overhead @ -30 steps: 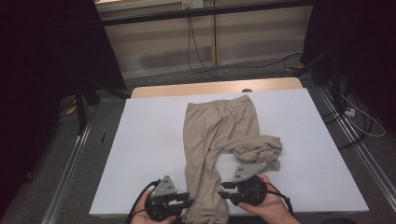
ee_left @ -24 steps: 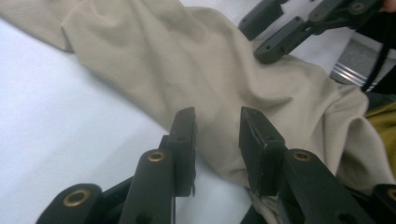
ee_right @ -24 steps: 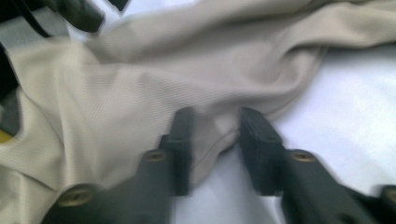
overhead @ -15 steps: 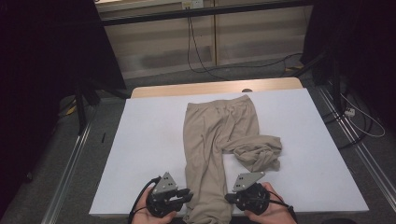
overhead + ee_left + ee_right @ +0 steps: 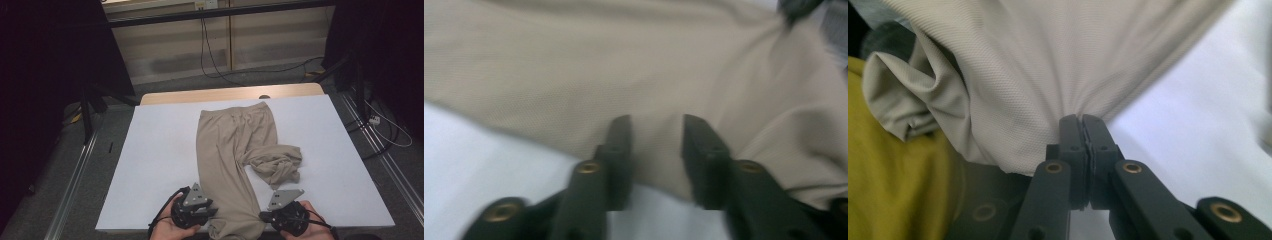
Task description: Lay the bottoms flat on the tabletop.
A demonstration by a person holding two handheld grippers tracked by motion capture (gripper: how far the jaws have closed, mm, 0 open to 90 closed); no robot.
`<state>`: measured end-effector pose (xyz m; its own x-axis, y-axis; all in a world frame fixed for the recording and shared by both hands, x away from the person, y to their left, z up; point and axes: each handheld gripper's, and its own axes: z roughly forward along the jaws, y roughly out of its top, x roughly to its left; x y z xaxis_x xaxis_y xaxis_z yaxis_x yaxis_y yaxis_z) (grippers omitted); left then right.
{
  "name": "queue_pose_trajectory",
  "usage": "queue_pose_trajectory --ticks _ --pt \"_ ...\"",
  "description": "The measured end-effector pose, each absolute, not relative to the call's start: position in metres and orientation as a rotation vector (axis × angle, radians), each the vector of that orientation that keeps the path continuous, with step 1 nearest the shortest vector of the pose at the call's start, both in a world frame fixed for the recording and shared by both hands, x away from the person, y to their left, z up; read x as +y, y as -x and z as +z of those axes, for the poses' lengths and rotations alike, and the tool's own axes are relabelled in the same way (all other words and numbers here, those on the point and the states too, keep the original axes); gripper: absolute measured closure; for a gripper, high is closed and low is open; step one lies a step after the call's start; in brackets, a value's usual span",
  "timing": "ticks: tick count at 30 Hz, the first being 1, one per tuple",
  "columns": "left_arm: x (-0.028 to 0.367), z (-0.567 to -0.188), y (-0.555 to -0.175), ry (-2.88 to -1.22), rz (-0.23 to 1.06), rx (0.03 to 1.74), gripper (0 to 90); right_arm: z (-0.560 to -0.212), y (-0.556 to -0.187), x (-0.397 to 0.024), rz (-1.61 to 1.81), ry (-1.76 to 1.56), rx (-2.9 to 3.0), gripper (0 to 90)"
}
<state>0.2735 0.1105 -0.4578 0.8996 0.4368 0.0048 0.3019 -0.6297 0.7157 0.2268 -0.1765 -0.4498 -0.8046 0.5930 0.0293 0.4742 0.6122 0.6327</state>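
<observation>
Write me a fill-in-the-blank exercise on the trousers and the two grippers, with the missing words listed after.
1. The beige trousers lie on a ____ table top.
2. The right gripper has its fingers ____ on the trousers' fabric.
3. The left gripper has its fingers ____, with the fabric's edge between them.
4. In the high view, one trouser leg lies straight toward the person while the other is ____ up at the right.

Missing words: white; shut; open; bunched

Lab-like recording space, white table (image 5: pixel 160 150), black curtains (image 5: pixel 45 75), floor cables (image 5: pixel 220 65), metal rails (image 5: pixel 75 175)
</observation>
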Motion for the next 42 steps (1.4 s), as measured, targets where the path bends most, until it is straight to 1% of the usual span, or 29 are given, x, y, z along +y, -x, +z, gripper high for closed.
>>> queue_pose_trajectory --ticks 1,3,4,5,6,7,12,15,16,17,18,20,22,23,24,26,27,28,29,30,34,36,37,38,39,40,41,42 --pt "0.108 -0.458 -0.272 -2.301 0.231 0.512 56.8 -0.450 -0.226 -0.180 0.967 -0.900 2.647 87.6" --pt "0.107 -0.457 -0.272 -2.310 0.223 0.535 59.2 -0.451 -0.227 -0.183 0.990 -0.935 2.634 82.8" --pt "0.108 -0.456 -0.270 -2.314 0.203 0.546 69.3 -0.450 -0.227 -0.182 0.996 -0.938 2.631 79.7" --pt "0.110 -0.454 -0.269 -2.326 0.197 0.559 84.4 -0.450 -0.228 -0.181 1.005 -0.934 2.628 78.1" --pt "0.112 -0.453 -0.268 -2.336 0.187 0.577 89.9 -0.449 -0.228 -0.179 1.019 -0.920 2.625 77.3" --pt "0.114 -0.452 -0.267 -2.344 0.178 0.591 90.0 -0.449 -0.228 -0.176 1.035 -0.903 2.620 75.2" --pt "0.130 -0.447 -0.264 -2.352 0.197 0.664 90.0 -0.445 -0.230 -0.159 1.073 -0.825 2.618 73.1" --pt "0.139 -0.445 -0.265 -2.323 0.206 0.711 90.0 -0.444 -0.236 -0.145 1.100 -0.780 2.634 71.0" --pt "0.141 -0.444 -0.265 -2.312 0.207 0.719 86.7 -0.444 -0.239 -0.140 1.098 -0.760 2.642 70.2" --pt "0.140 -0.443 -0.263 -2.306 0.222 0.707 80.5 -0.443 -0.242 -0.136 1.101 -0.749 2.649 68.3" --pt "0.139 -0.442 -0.260 -2.294 0.216 0.679 76.5 -0.443 -0.244 -0.131 1.098 -0.727 2.647 66.3" --pt "0.131 -0.440 -0.254 -2.274 0.178 0.622 74.0 -0.446 -0.248 -0.126 1.110 -0.710 2.660 66.1" --pt "0.122 -0.439 -0.247 -2.292 0.152 0.551 74.3 -0.453 -0.250 -0.125 1.092 -0.718 2.674 65.5" --pt "0.116 -0.441 -0.244 -2.297 0.138 0.521 74.5 -0.457 -0.250 -0.126 1.080 -0.730 2.683 65.9" --pt "0.111 -0.443 -0.242 -2.315 0.137 0.504 74.3 -0.458 -0.249 -0.128 1.102 -0.738 2.668 68.4" --pt "0.103 -0.451 -0.239 -2.362 0.135 0.464 71.4 -0.456 -0.245 -0.131 1.079 -0.738 2.668 78.4" --pt "0.101 -0.454 -0.237 -2.365 0.157 0.444 71.4 -0.456 -0.243 -0.133 1.087 -0.744 2.675 82.9" --pt "0.101 -0.452 -0.236 -2.375 0.156 0.444 72.9 -0.457 -0.241 -0.134 1.099 -0.749 2.680 86.9" --pt "0.102 -0.451 -0.236 -2.382 0.117 0.444 82.5 -0.457 -0.240 -0.135 1.104 -0.754 2.687 88.5" --pt "0.104 -0.451 -0.235 -2.381 0.105 0.465 90.0 -0.457 -0.237 -0.135 1.101 -0.759 2.689 88.8" --pt "0.113 -0.452 -0.229 -2.417 0.074 0.470 90.0 -0.456 -0.227 -0.136 1.115 -0.760 2.711 89.7" --pt "0.120 -0.447 -0.231 -2.428 0.073 0.437 90.0 -0.456 -0.222 -0.136 1.119 -0.752 2.726 89.8" --pt "0.120 -0.446 -0.229 -2.360 0.046 0.484 90.0 -0.455 -0.220 -0.135 1.117 -0.745 2.736 90.0" --pt "0.122 -0.444 -0.229 -2.329 0.039 0.492 90.0 -0.456 -0.219 -0.134 1.124 -0.742 2.750 90.0" --pt "0.124 -0.442 -0.231 -2.319 0.046 0.491 90.0 -0.456 -0.218 -0.134 1.127 -0.734 2.774 89.5" --pt "0.125 -0.440 -0.232 -2.302 0.074 0.511 87.8 -0.456 -0.217 -0.134 1.128 -0.722 2.774 85.2" --pt "0.126 -0.440 -0.234 -2.296 0.089 0.515 82.9 -0.455 -0.217 -0.134 1.128 -0.725 2.766 79.1" --pt "0.128 -0.440 -0.237 -2.298 0.114 0.508 79.9 -0.454 -0.218 -0.134 1.137 -0.733 2.750 76.9"
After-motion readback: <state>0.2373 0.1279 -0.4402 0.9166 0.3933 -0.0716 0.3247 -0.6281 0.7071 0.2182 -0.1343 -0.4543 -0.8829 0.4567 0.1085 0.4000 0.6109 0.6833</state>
